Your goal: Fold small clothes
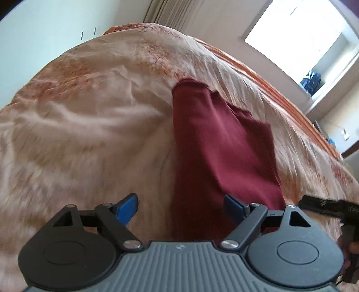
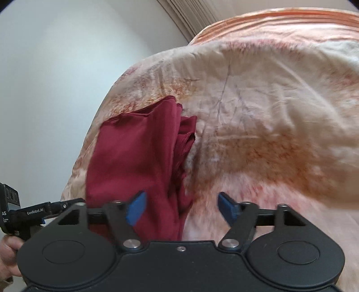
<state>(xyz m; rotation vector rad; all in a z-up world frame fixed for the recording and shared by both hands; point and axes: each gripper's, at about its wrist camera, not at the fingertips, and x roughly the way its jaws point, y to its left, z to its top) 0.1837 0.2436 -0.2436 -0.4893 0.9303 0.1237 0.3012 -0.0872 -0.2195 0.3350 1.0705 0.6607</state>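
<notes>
- Two grippers, left (image 1: 180, 207) and right (image 2: 181, 206), stand spread with blue pads, nothing pinched
- Maroon cloth (image 1: 215, 143), soft, folded long, lies on the crumpled cream-orange bedspread (image 1: 94, 116); bunched edge shows in right view
- Window (image 1: 298, 33) only in left view

"GenRobot.AI" stands on the left gripper (image 2: 65, 205); "AS" beside it.

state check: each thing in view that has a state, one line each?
left gripper: open, nothing between the pads
right gripper: open, nothing between the pads
dark red garment: lying on the bedspread, folded lengthwise, layers bunched along one edge, not gripped
bedspread: spread over the bed, wrinkled
curtain: drawn aside, bunched in pleats
</notes>
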